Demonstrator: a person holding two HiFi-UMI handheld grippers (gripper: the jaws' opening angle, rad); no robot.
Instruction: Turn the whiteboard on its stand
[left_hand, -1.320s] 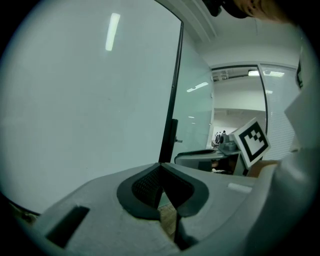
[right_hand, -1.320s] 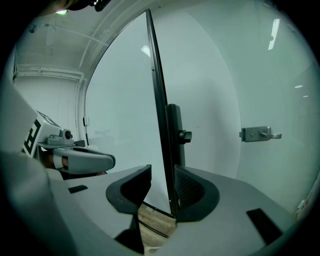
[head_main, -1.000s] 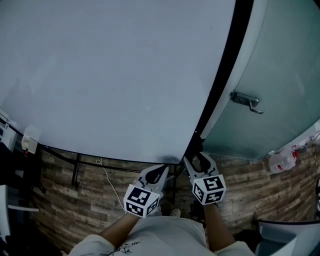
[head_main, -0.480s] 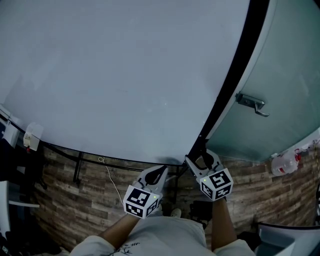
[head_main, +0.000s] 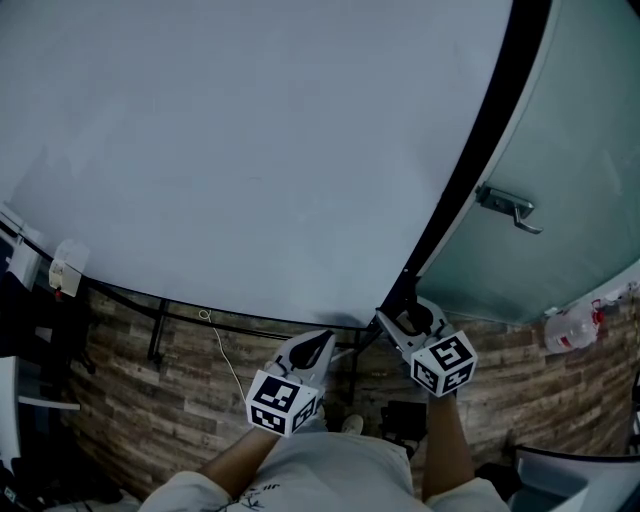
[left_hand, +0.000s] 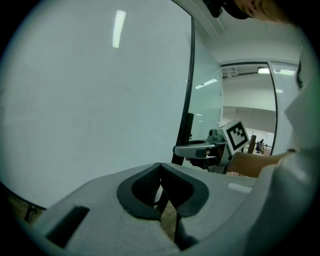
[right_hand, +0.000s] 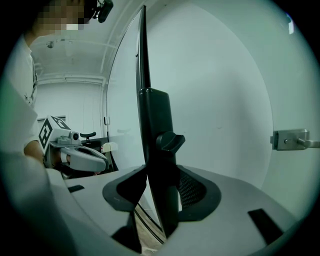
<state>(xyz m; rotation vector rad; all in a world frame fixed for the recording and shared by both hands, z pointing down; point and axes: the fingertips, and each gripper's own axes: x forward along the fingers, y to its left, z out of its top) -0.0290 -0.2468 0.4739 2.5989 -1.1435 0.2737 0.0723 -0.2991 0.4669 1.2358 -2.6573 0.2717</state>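
The whiteboard (head_main: 250, 150) fills the upper left and middle of the head view, its pale face towards the person and its dark side edge running diagonally from the top right down to the lower middle. There, the right gripper (head_main: 403, 308) sits at the black stand post (right_hand: 157, 165). In the right gripper view that post rises straight up the middle of the frame between the jaws, with its locking knob (right_hand: 171, 141) just above them. The jaws have just been opening and stand wide apart around the post, not clamped on it. The left gripper (head_main: 325, 338) hangs just below the board's bottom edge, lower middle of the head view. Its jaws are together at the tips, with nothing between them. A frosted door with a metal handle (head_main: 510, 208) stands at the right, and a thin cable (head_main: 225, 365) trails over the wood-pattern floor (head_main: 130, 400). Neither claw grips the board, so the turn looks either not begun or paused. How far it has swung cannot be told. What seems left is to take hold of the board's edge and rotate it.
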